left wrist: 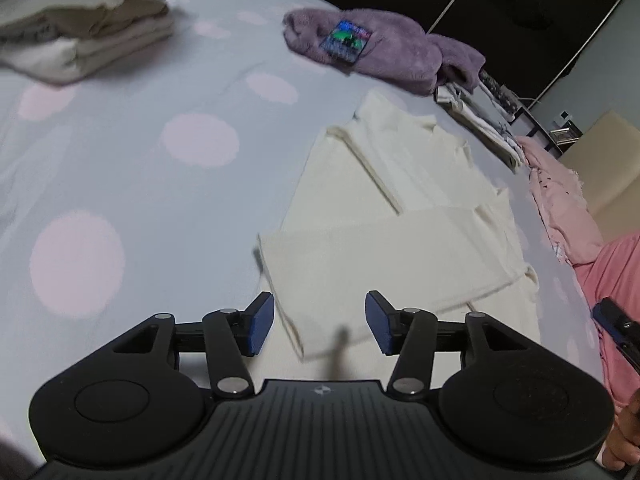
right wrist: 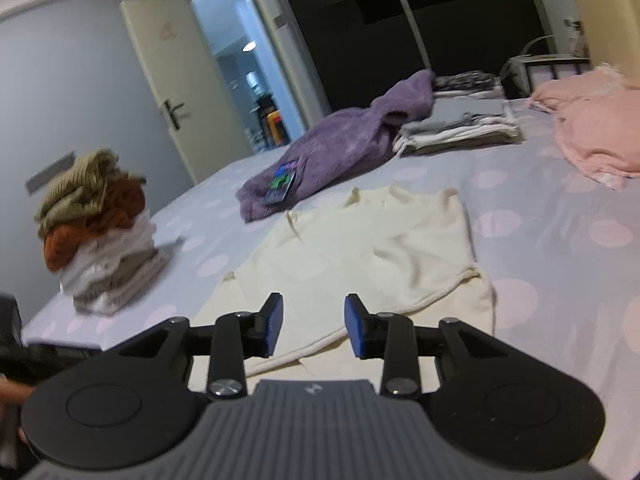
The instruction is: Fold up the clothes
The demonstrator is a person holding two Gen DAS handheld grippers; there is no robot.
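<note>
A cream garment (left wrist: 400, 216) lies flat on the bed, partly folded, with a sleeve laid across its lower part. It also shows in the right wrist view (right wrist: 360, 256). My left gripper (left wrist: 320, 324) is open and empty, hovering over the garment's near left corner. My right gripper (right wrist: 314, 326) is open and empty, just above the garment's near hem. The tip of the right gripper (left wrist: 616, 324) shows at the right edge of the left wrist view.
The bed sheet (left wrist: 120, 152) is pale blue with pink dots. A stack of folded clothes (right wrist: 100, 236) stands at the left. A purple fleece (right wrist: 340, 140) with a colourful card lies behind the garment. Folded grey clothes (right wrist: 460, 130) and pink bedding (right wrist: 600, 132) lie at the right.
</note>
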